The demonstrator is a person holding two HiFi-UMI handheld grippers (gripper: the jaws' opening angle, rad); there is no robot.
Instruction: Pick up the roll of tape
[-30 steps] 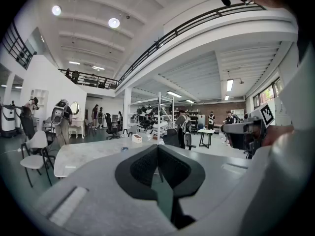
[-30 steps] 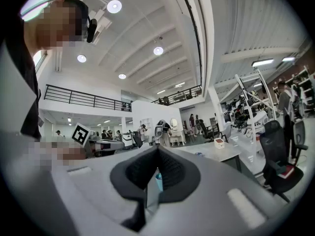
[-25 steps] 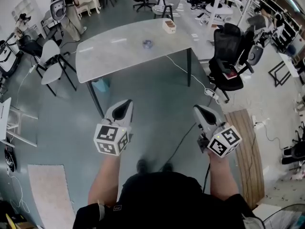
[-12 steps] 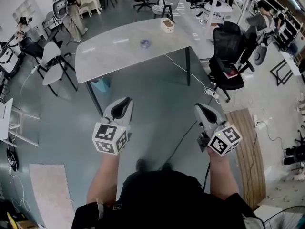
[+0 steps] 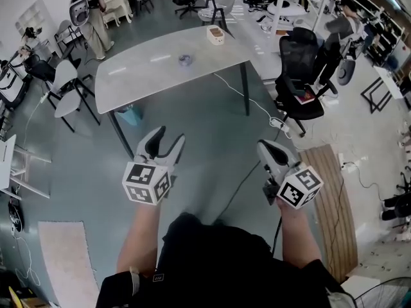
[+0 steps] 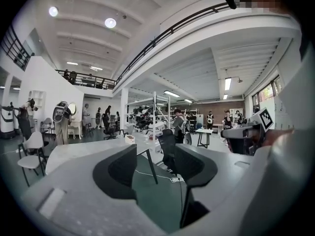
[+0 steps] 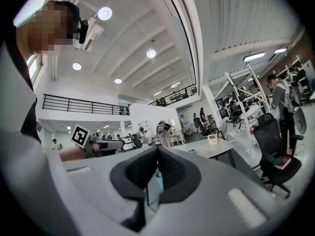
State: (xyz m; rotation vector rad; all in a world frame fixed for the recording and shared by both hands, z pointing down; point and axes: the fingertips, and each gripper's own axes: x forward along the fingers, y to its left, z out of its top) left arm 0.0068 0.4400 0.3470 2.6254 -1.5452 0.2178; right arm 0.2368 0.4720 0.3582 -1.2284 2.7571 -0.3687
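The roll of tape [image 5: 185,59] is a small bluish ring lying near the middle of the grey table [image 5: 141,76], far ahead of both grippers. It also shows as a tiny speck [image 7: 192,151] on the tabletop in the right gripper view. My left gripper [image 5: 166,138] hovers over the floor short of the table. Its jaws have just been opening and stand wide apart with nothing between them [image 6: 155,156]. My right gripper [image 5: 265,147] is held level beside it, its jaws shut together and empty [image 7: 157,150].
A white box [image 5: 216,35] sits at the table's far end. A black office chair [image 5: 300,76] stands right of the table and a white chair [image 5: 63,85] left of it. A cable [image 5: 253,104] runs across the floor, and a wooden board [image 5: 329,197] lies at the right.
The left gripper's jaws, shut in both earlier frames, now stand spread apart. Both grippers have moved forward toward the table. The right gripper stays shut.
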